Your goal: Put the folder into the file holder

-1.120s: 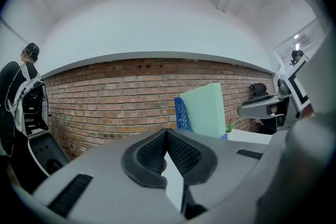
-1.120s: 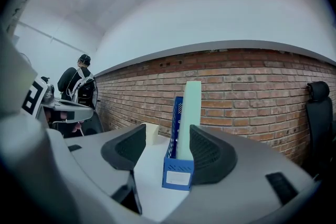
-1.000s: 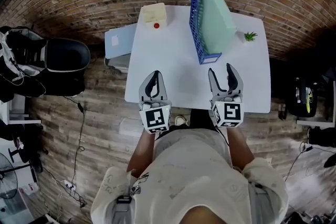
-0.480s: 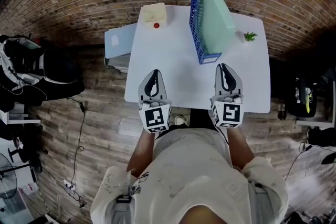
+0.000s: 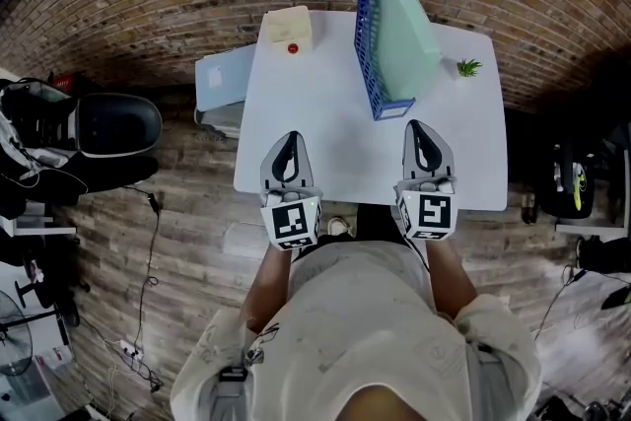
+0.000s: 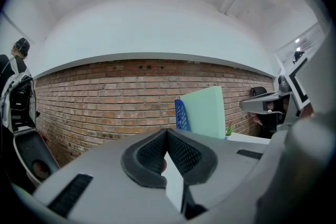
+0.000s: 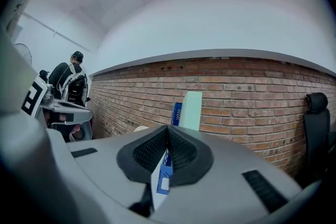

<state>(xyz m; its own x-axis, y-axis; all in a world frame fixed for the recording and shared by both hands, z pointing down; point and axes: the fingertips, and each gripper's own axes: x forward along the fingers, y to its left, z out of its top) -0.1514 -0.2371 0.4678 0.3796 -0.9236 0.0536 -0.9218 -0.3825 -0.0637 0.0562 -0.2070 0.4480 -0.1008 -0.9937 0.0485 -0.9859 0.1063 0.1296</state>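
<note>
A pale green folder (image 5: 404, 20) stands upright in the blue file holder (image 5: 368, 49) at the back of the white table (image 5: 315, 113). My left gripper (image 5: 287, 141) rests at the table's near edge, shut, nothing in it. My right gripper (image 5: 422, 128) sits beside it, just short of the holder's front end; its jaws have just been closing and now meet with nothing between them. The left gripper view shows the left gripper (image 6: 167, 131) pads together, with the folder (image 6: 202, 110) and holder (image 6: 180, 115) ahead to the right. In the right gripper view the right gripper (image 7: 168, 127) is shut, and the folder (image 7: 190, 107) stands straight ahead.
A cream box with a red button (image 5: 288, 27) sits at the table's back left. A small green plant (image 5: 469, 67) stands at the back right. A grey-blue case (image 5: 222, 79) lies left of the table. An office chair (image 5: 118, 125) stands further left. A brick wall runs behind.
The right gripper's jaws went from wide open to shut, empty. The left gripper stayed put. The chair at the left shifted about.
</note>
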